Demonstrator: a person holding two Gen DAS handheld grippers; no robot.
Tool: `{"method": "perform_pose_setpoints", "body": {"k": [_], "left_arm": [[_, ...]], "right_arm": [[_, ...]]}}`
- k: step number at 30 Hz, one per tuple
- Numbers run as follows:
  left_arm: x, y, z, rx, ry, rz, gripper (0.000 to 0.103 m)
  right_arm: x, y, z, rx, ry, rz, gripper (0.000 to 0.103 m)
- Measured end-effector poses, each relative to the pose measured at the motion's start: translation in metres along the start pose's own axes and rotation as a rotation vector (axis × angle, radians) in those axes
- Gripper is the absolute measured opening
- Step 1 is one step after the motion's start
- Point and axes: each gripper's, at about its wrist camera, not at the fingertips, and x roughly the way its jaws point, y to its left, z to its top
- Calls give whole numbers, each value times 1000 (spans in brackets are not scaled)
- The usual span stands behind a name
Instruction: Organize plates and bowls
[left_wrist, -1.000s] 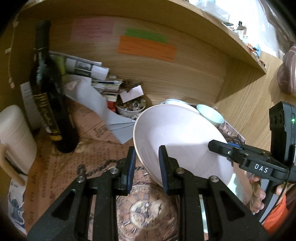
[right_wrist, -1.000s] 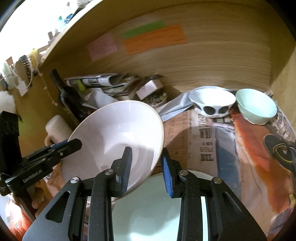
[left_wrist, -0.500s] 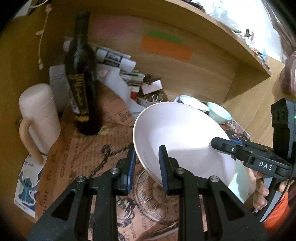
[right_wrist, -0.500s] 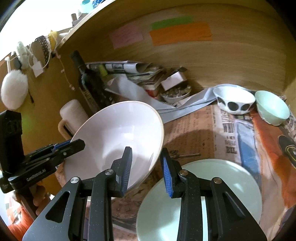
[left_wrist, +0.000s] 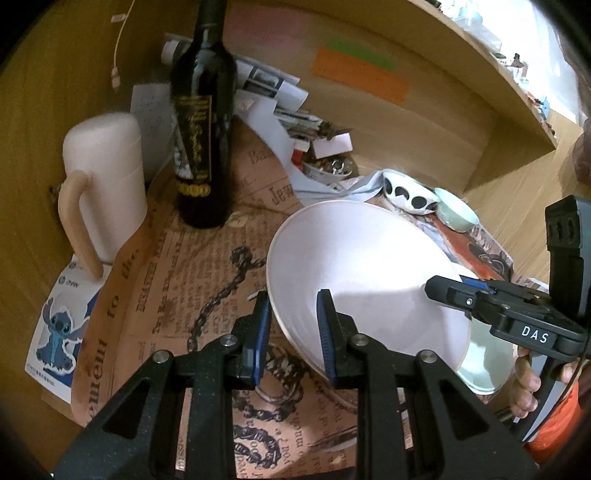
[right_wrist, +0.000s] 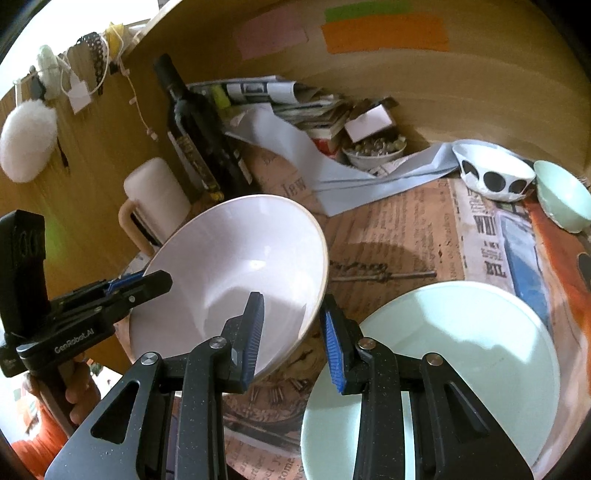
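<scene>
The pink bowl (left_wrist: 365, 273) is held tilted above the newspaper-covered shelf (left_wrist: 192, 280), carried between both grippers at opposite sides of its rim. The left gripper (left_wrist: 293, 332) has its jaws nearly closed, clamped across the rim on the bowl's left side, one blue pad outside the wall and one inside. The right gripper (right_wrist: 291, 336) grips the opposite edge the same way, jaws narrow, the rim pinched between its pads. In the left view, the hand (left_wrist: 528, 384) holding the right gripper shows below and right of the bowl.

Just right of the bowl and lower, a pale green plate (right_wrist: 461, 369) lies flat on the shelf; the bowl's right edge overhangs the plate's near side in the left view. Behind the bowl to the right, near the back wall, stand a white bowl with black dots (right_wrist: 493, 173) and, touching or just beside it, a small mint bowl (right_wrist: 561, 201). Behind the bowl to the left stands a dark bottle (left_wrist: 203, 122), with a cream jug (left_wrist: 103, 184) further left. Directly behind, a small dish of odds and ends (right_wrist: 376, 149) sits among piled papers (right_wrist: 280, 96).
</scene>
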Motion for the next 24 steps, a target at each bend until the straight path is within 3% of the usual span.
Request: {"method": "perform_pose_setpoints", "body": {"k": [11, 16, 22, 24], "left_arm": [[11, 10, -13, -10, 43, 22, 24], [12, 5, -16, 32, 23, 47, 25], [11, 6, -15, 40, 13, 45, 25], [7, 8, -13, 32, -2, 57, 29]], "right_arm": [[23, 3, -11, -12, 71, -12, 29], [25, 7, -12, -60, 63, -53, 29], [21, 2, -10, -55, 63, -34, 32], [16, 1, -9, -51, 52, -31, 37]]}}
